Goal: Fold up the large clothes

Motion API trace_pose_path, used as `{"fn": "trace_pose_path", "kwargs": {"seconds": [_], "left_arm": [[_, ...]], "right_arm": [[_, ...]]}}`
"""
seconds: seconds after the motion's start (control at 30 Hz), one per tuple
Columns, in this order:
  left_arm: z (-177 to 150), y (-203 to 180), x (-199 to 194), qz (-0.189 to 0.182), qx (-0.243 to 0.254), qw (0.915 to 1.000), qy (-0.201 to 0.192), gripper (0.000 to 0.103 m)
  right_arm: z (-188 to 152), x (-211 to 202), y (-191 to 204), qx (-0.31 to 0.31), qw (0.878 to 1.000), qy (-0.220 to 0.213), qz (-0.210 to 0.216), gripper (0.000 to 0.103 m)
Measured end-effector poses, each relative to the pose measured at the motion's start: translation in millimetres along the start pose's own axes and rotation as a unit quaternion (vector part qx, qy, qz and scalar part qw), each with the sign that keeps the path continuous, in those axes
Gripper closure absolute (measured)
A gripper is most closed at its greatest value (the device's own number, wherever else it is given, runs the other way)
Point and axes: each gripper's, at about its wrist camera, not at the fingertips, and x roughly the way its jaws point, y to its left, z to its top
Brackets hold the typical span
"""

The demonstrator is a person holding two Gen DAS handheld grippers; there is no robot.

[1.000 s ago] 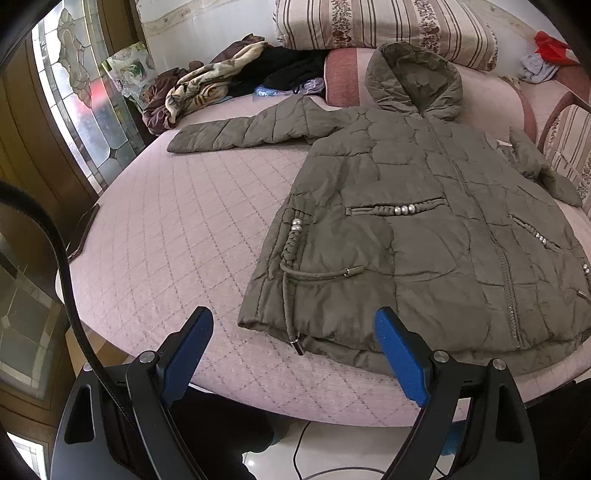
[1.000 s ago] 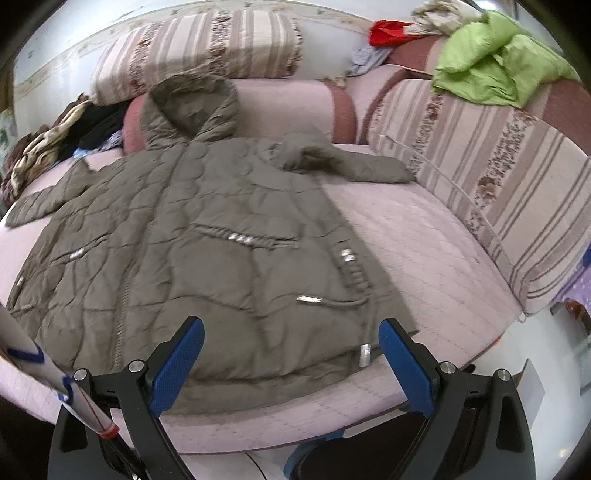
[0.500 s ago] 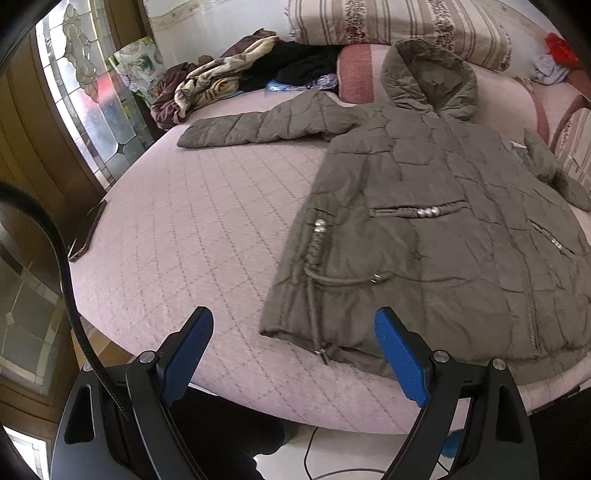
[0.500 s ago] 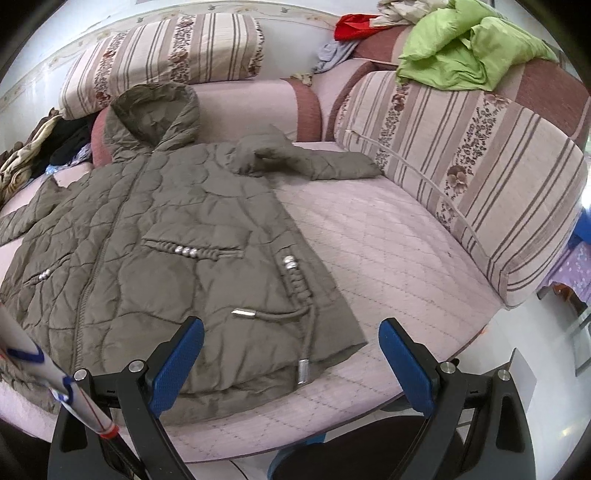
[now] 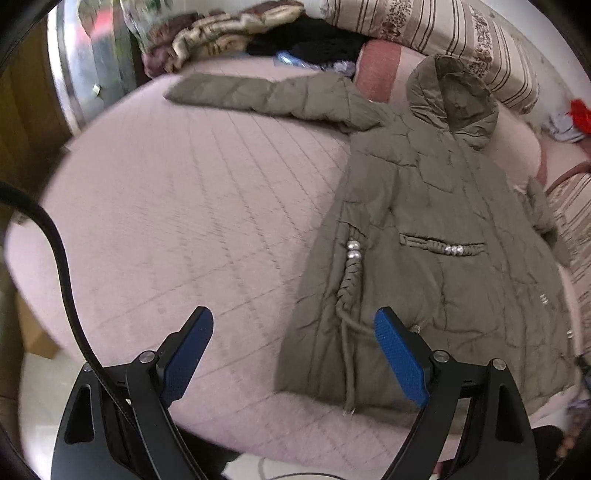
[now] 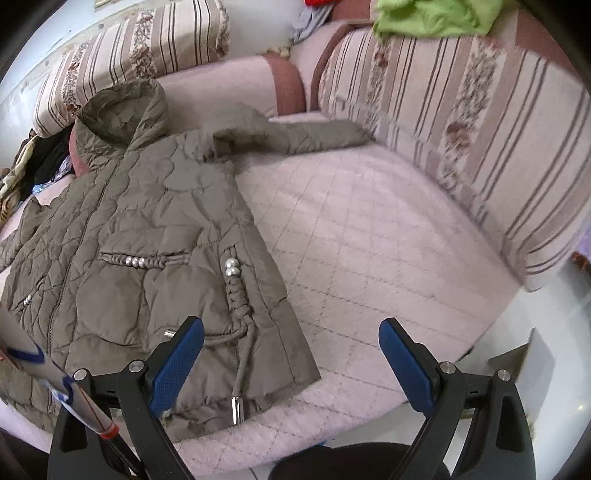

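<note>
An olive quilted hooded coat [image 5: 436, 236] lies flat, front up, on a pink quilted sofa seat [image 5: 177, 206], with its hood against the backrest. One sleeve [image 5: 258, 96] stretches out to the far left; the other sleeve [image 6: 295, 133] lies toward the striped cushions. My left gripper [image 5: 293, 354] is open and empty, above the coat's lower left hem corner. My right gripper [image 6: 291, 360] is open and empty, above the coat's [image 6: 147, 229] lower right hem corner and its drawstring [image 6: 240, 369].
A pile of clothes [image 5: 236, 33] lies at the far left of the seat. Striped cushions [image 6: 461, 122] form the backrest, with a green garment [image 6: 432, 14] on top. A glass door [image 5: 88, 62] stands at the left. A black cable [image 5: 62, 273] hangs by my left gripper.
Both grippers have moved outward and closer to the seat: the left one toward the coat's left hem corner, the right one toward the right hem corner. Both stayed open.
</note>
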Motion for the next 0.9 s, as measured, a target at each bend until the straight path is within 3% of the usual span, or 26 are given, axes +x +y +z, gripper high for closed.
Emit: {"fn": "trace_pose_path", "kwargs": {"seconds": [0.2, 0.33, 0.4, 0.47, 0.5, 0.53, 0.57, 0.63, 0.73, 0.9], "left_arm": [[2, 3, 38, -0.094, -0.018, 0.9942, 0.050, 0.014], [5, -11, 43, -0.126, -0.003, 0.9904, 0.056, 0.014], [6, -16, 45, -0.115, -0.012, 0.9914, 0.061, 0.014], [6, -24, 48, -0.096, -0.005, 0.9929, 0.070, 0.018], [7, -27, 48, -0.082, 0.003, 0.9939, 0.073, 0.026], [7, -31, 49, -0.063, 0.014, 0.9951, 0.076, 0.048], [6, -34, 48, -0.051, 0.024, 0.9954, 0.077, 0.062], [5, -35, 42, -0.042, 0.031, 0.9959, 0.074, 0.074], [1, -32, 30, -0.038, 0.029, 0.9964, 0.070, 0.082], [-14, -26, 17, -0.034, 0.017, 0.9965, 0.074, 0.083]], "right_arm": [[-4, 36, -10, 0.043, 0.997, 0.043, 0.038, 0.005], [-2, 50, -8, 0.065, 0.993, 0.061, 0.082, 0.005], [-1, 56, -4, 0.068, 0.990, 0.069, 0.098, 0.007], [-2, 58, 2, 0.065, 0.989, 0.074, 0.113, 0.027], [-2, 56, 5, 0.060, 0.988, 0.073, 0.119, 0.034], [-2, 54, 9, 0.051, 0.988, 0.074, 0.128, 0.053], [-2, 51, 14, 0.042, 0.989, 0.071, 0.122, 0.063], [-2, 45, 19, 0.025, 0.991, 0.067, 0.113, 0.076], [-5, 34, 19, 0.022, 0.991, 0.063, 0.116, 0.084], [-9, 28, 18, 0.020, 0.992, 0.064, 0.110, 0.085]]}}
